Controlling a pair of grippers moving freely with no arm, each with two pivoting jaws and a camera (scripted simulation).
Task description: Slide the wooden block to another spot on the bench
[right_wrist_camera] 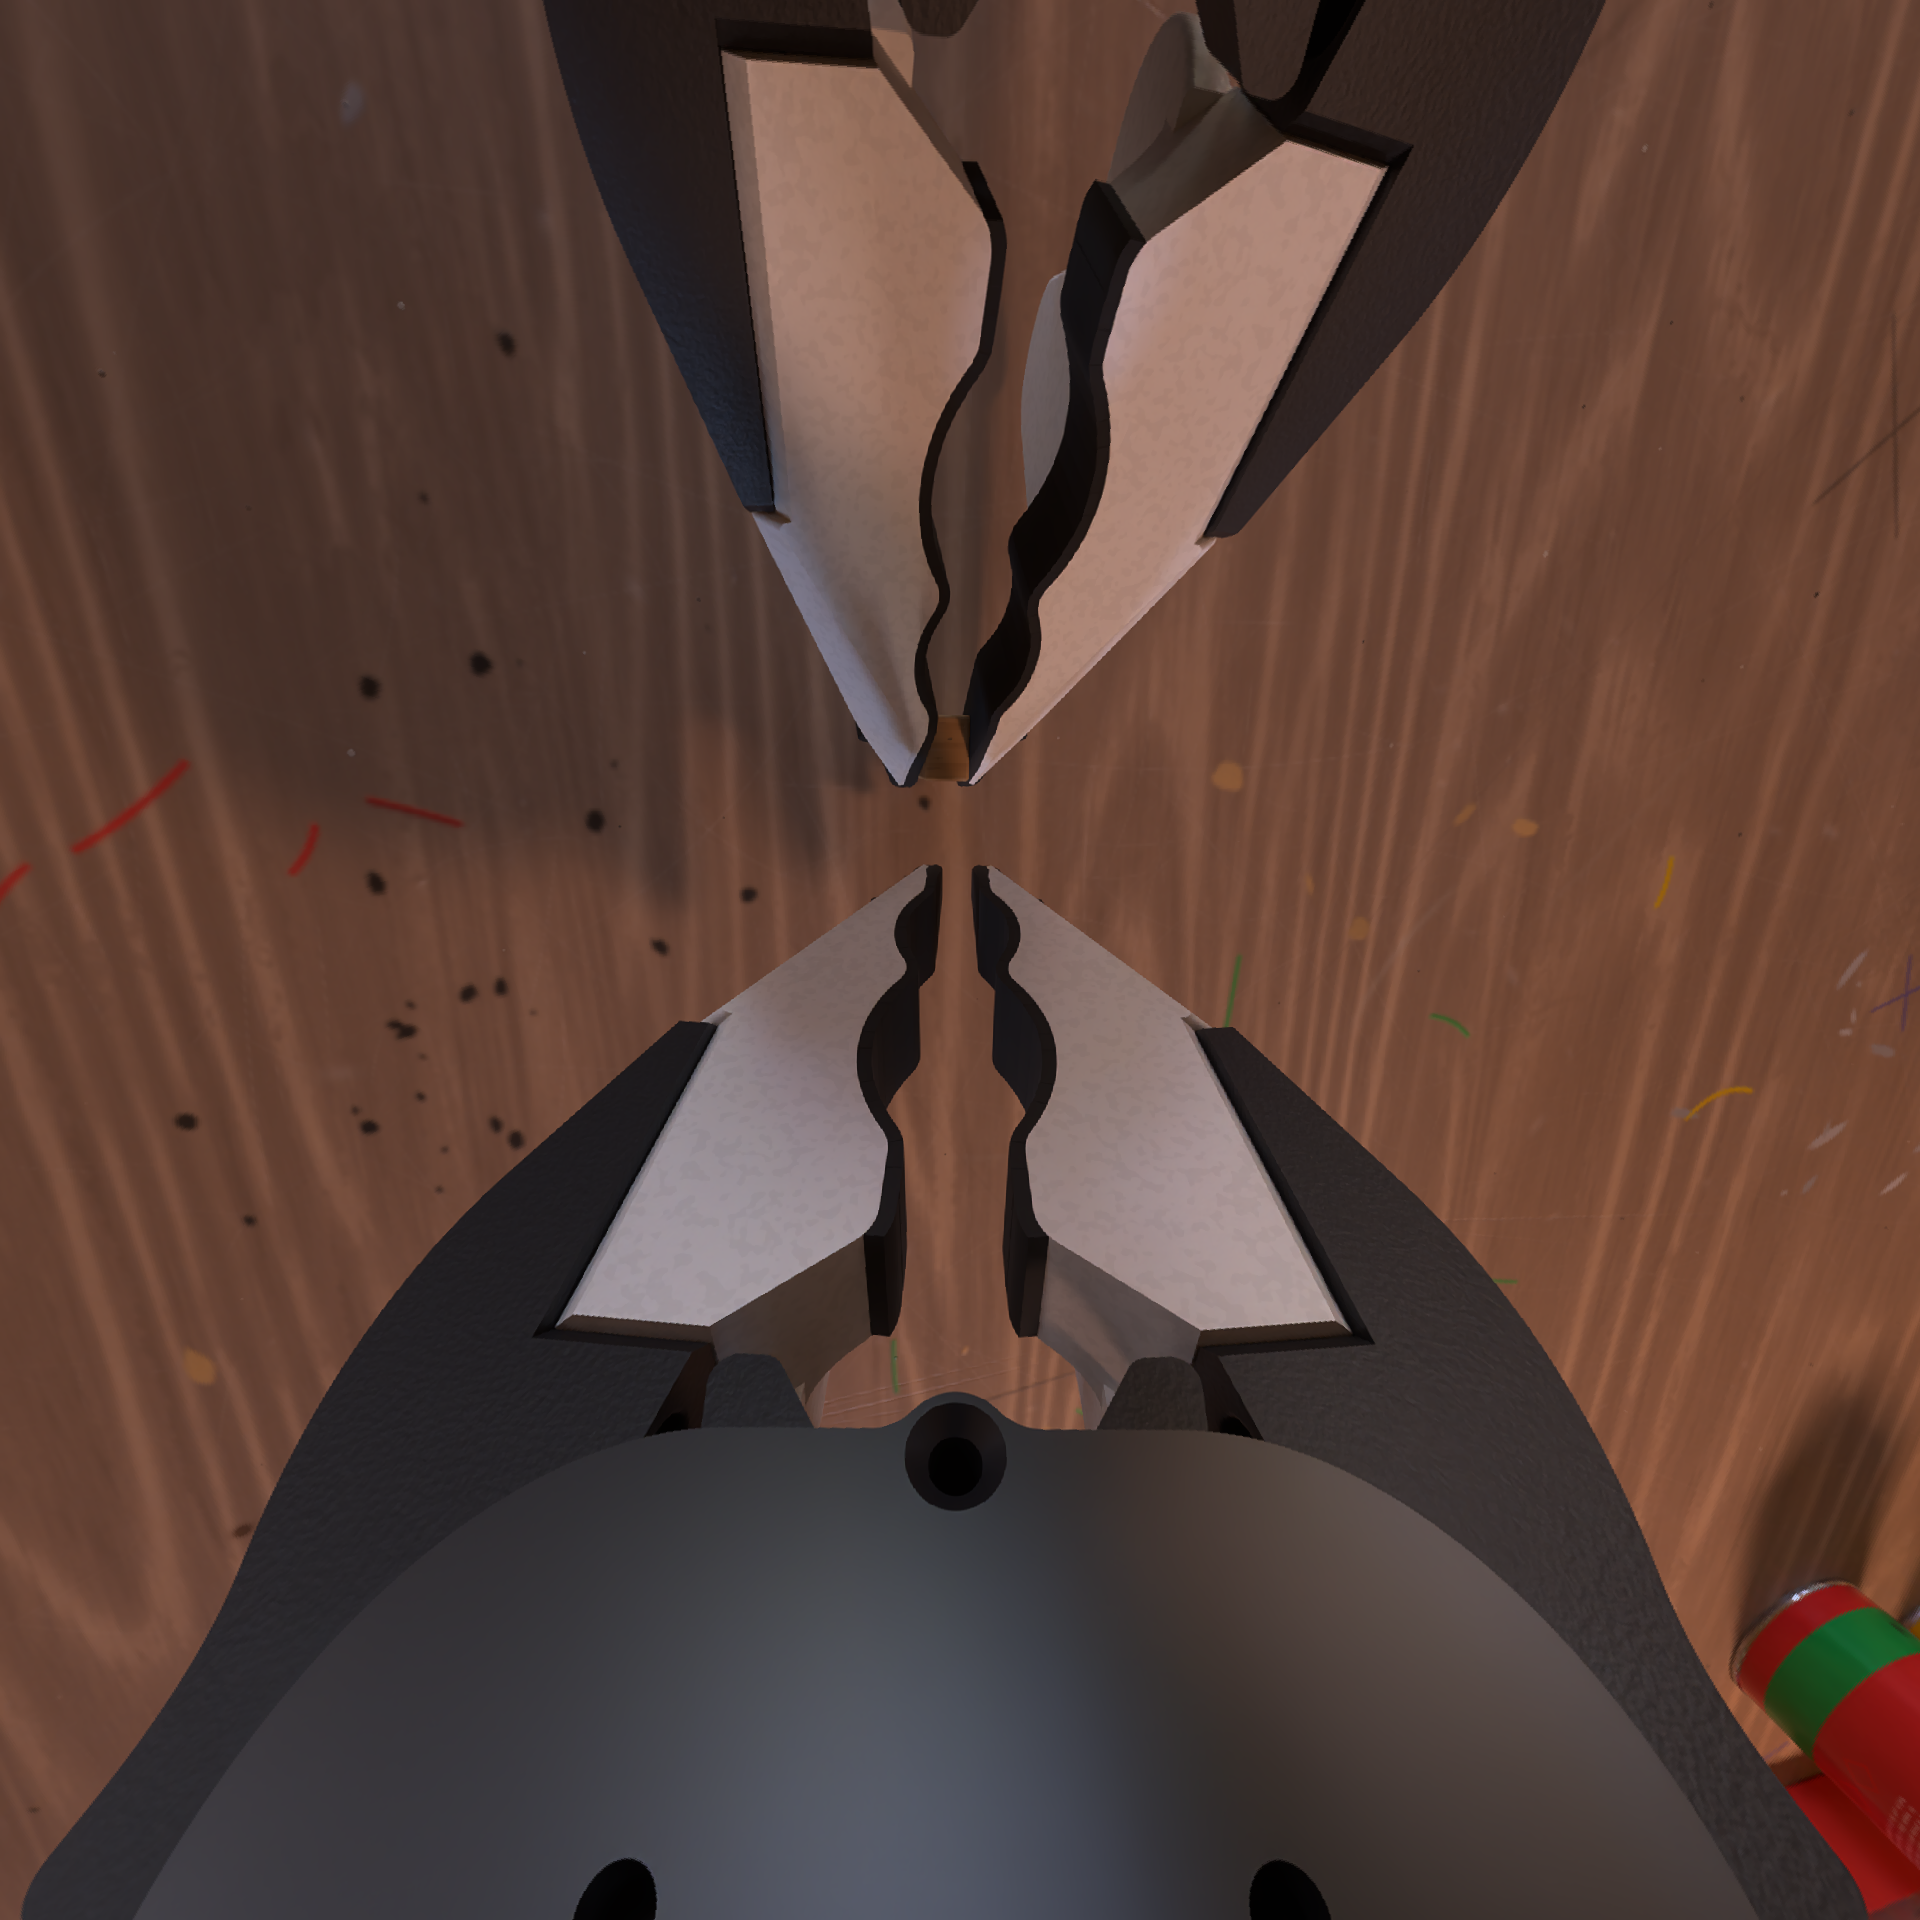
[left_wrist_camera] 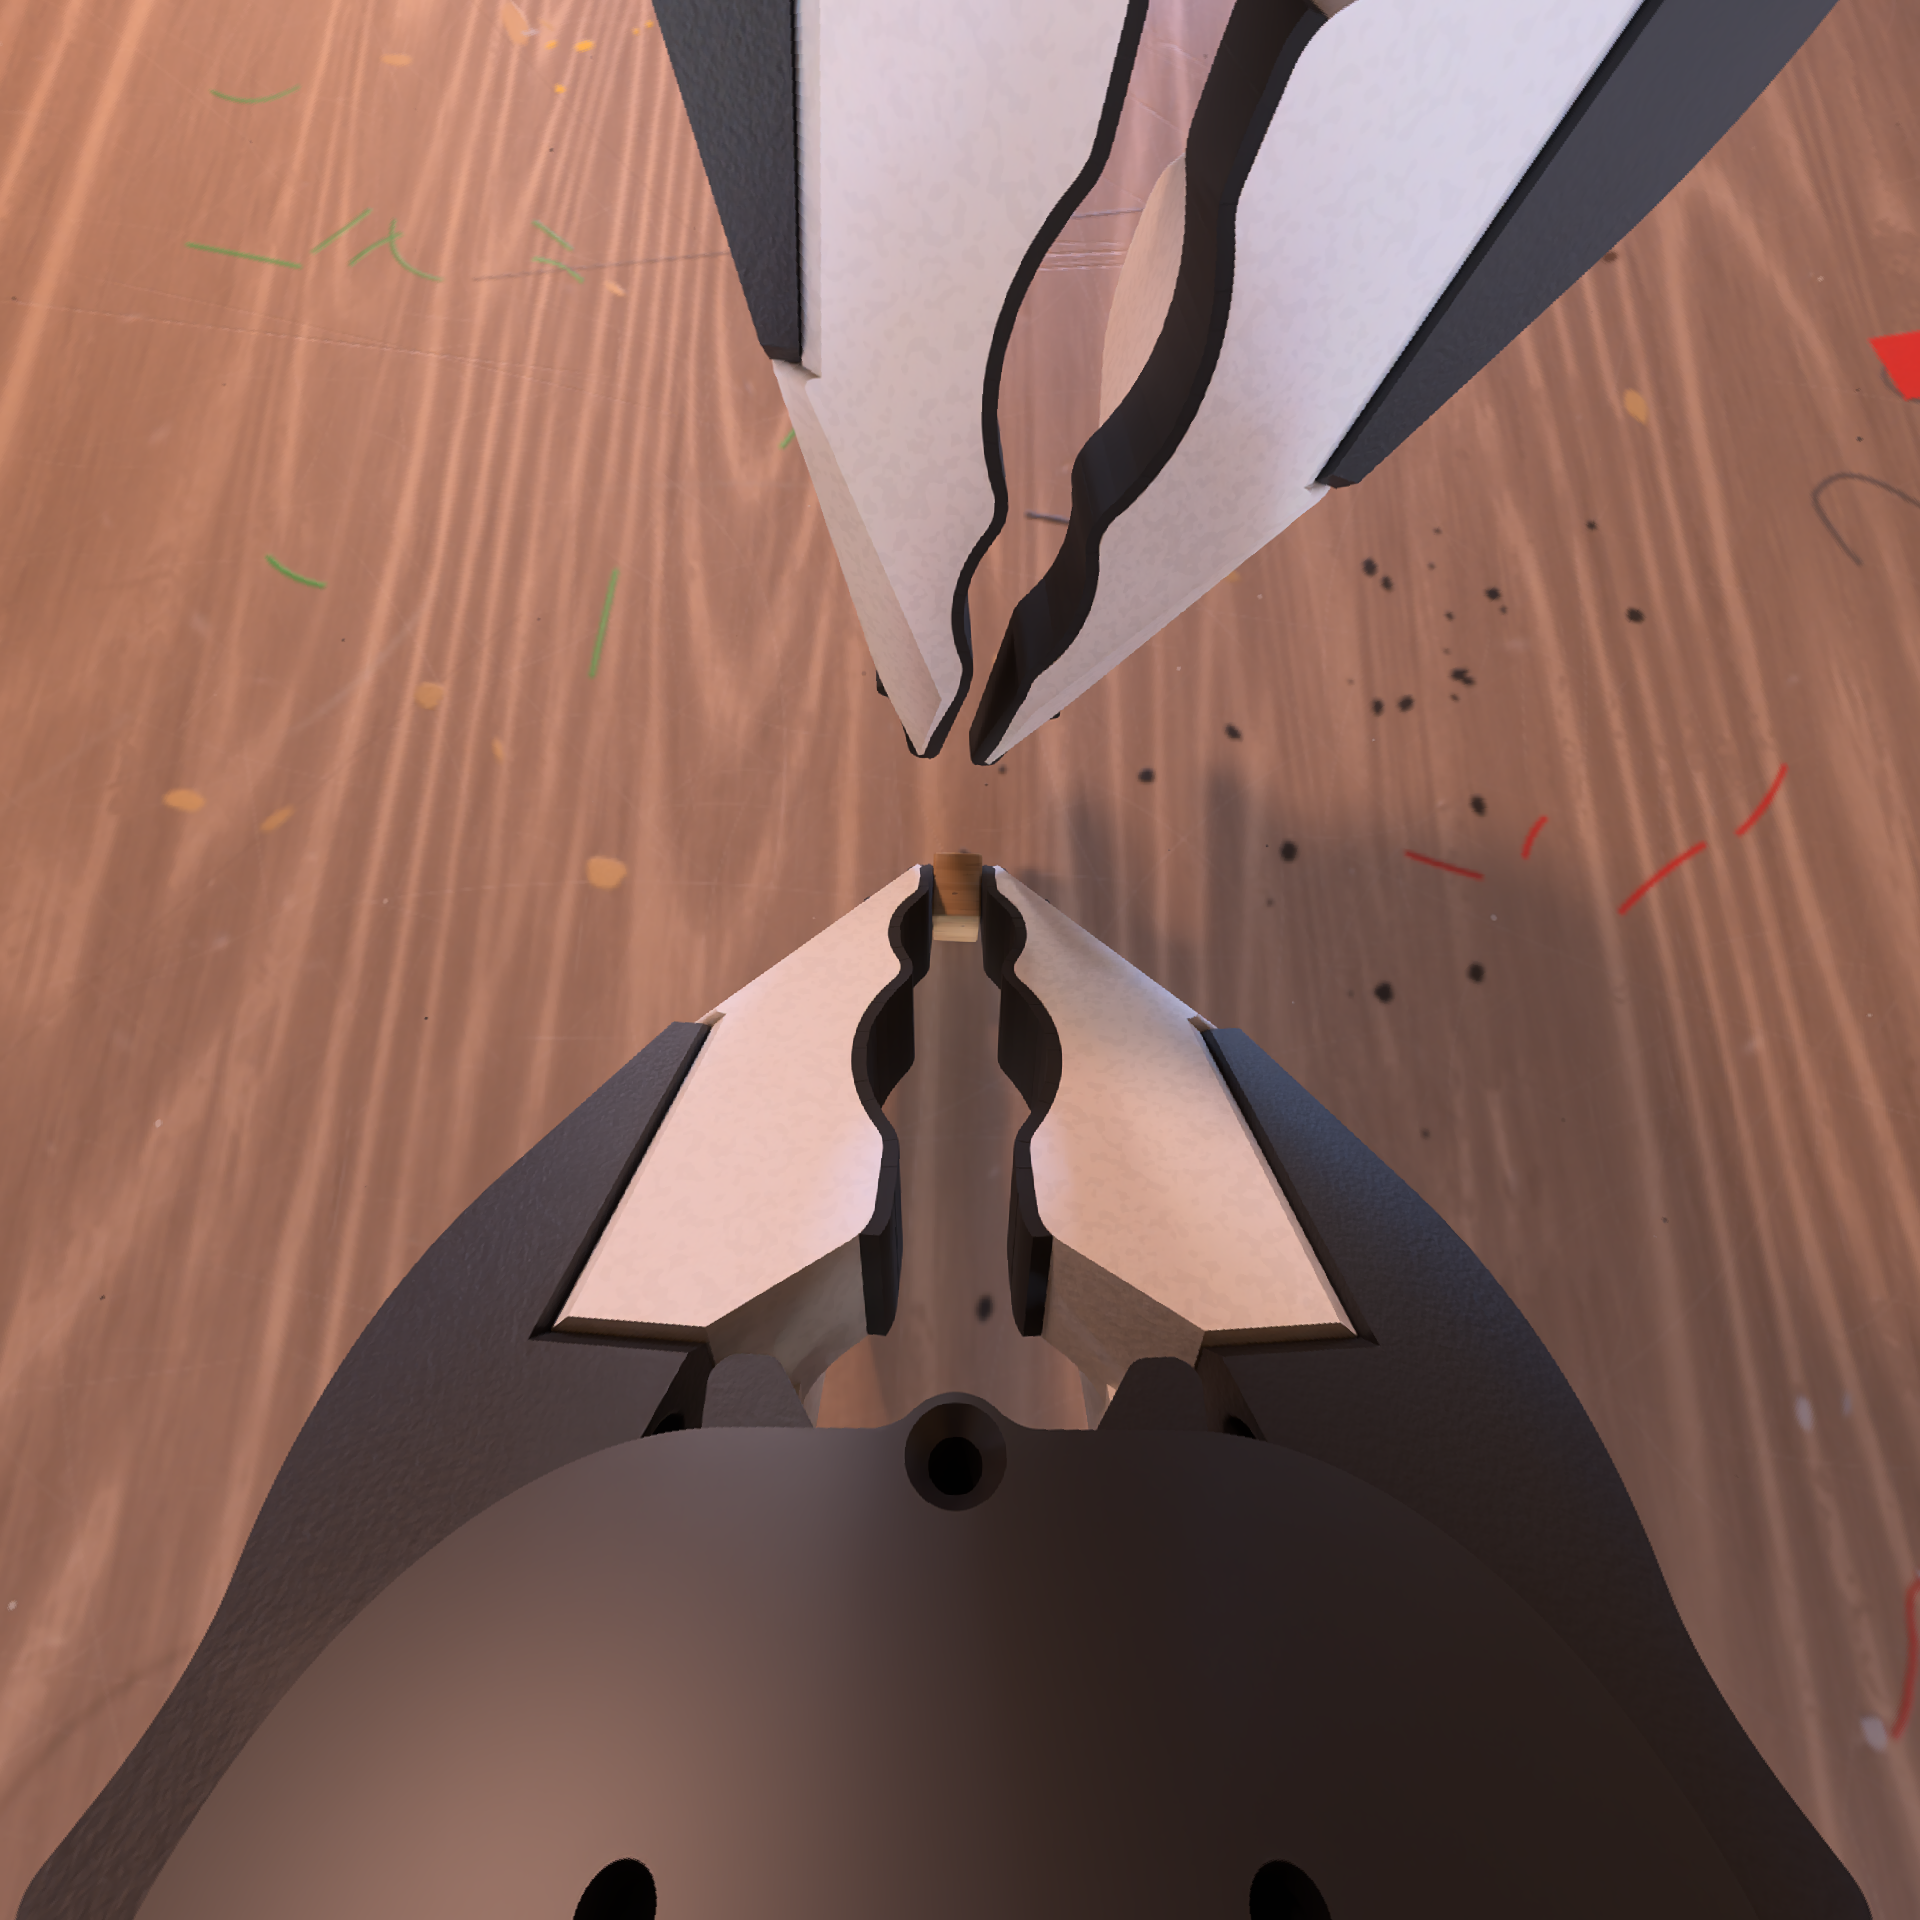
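Observation:
The wooden block (left_wrist_camera: 957, 902) is small and tan and sits on the wooden bench (left_wrist_camera: 416, 1039). My left gripper (left_wrist_camera: 957, 873) is shut on it at the fingertips, low over the bench. In the right wrist view the block (right_wrist_camera: 948, 762) shows between the left gripper's tips (right_wrist_camera: 943, 777). My right gripper (right_wrist_camera: 956, 875) faces the left one tip to tip across a short gap. Its jaws are shut with nothing between them. It also shows at the top of the left wrist view (left_wrist_camera: 958, 752).
A red and green can (right_wrist_camera: 1829, 1683) lies at the lower right of the right wrist view. A red scrap (left_wrist_camera: 1899, 364) sits at the right edge. Black specks (left_wrist_camera: 1455, 675) and thin red and green shavings are scattered over the bench.

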